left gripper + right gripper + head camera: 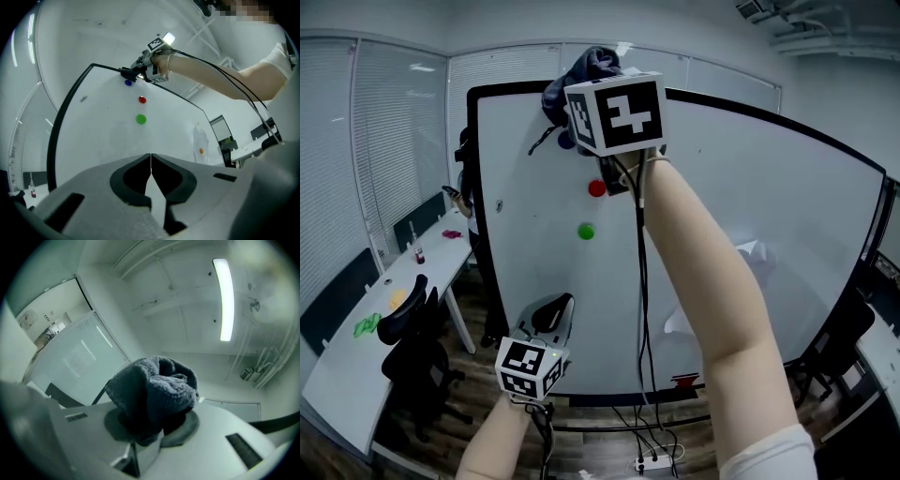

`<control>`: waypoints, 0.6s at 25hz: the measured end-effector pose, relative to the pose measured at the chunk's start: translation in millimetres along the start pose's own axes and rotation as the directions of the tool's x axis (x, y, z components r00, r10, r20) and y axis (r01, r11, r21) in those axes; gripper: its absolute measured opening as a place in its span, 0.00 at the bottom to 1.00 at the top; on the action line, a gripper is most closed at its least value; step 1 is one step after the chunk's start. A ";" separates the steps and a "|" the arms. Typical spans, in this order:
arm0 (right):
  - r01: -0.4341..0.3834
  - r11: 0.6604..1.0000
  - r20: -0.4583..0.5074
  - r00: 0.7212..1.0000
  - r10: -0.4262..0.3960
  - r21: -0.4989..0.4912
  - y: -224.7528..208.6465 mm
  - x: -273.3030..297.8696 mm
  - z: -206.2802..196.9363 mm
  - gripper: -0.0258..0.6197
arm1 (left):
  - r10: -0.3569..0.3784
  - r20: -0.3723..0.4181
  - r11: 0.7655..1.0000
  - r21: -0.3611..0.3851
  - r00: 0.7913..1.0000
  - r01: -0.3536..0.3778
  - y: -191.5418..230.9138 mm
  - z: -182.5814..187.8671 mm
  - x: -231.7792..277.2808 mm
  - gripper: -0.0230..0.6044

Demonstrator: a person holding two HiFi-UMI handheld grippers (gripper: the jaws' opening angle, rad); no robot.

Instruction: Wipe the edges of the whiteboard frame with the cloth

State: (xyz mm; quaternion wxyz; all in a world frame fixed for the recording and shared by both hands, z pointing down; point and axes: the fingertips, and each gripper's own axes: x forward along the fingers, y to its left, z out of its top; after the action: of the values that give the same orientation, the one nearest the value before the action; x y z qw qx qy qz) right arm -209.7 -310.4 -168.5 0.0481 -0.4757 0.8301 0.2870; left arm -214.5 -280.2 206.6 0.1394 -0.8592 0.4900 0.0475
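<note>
Only the right gripper view shows the right hand-held gripper clamped on the bunched grey cloth, w/ ceiling behind. Head view puts the cloth at the top edge of the whiteboard frame, right arm stretched up. Left hand-held gripper is empty, jaws together, held low in front of the board.

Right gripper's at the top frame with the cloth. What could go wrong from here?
1. The cloth bulges in a loose wad beyond the fingers of the right gripper; dragging along the whiteboard frame might tug it free.
2. The blue magnet sits just below that top edge; a low pass could dislodge it.
3. The gripper's cable hangs in front of the board near the red magnet and could snag it.
</note>
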 end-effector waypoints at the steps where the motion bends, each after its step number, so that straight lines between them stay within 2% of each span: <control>1: 0.002 1.000 0.003 1.000 -0.002 -0.004 -5.2 -3.2 -1.9 0.15 | 0.000 -0.009 1.000 -0.010 1.000 0.000 -7.8 -3.2 3.8 0.07; 7: 0.033 0.999 0.003 0.999 -0.033 0.027 -49.1 -28.6 -14.6 0.15 | -0.049 -0.027 0.998 -0.043 0.998 0.047 -53.3 -6.4 18.2 0.07; 15: 0.113 0.994 -0.031 0.993 -0.112 0.010 -78.2 -48.2 -25.0 0.15 | -0.133 -0.033 0.991 -0.037 0.991 0.132 -67.6 -5.3 9.8 0.07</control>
State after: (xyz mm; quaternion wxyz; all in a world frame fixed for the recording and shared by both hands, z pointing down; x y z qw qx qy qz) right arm -114.8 -316.6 -164.4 0.0542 -0.5257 0.8043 0.2716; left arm -151.9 -257.3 222.6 0.1184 -0.8928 0.4334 0.0315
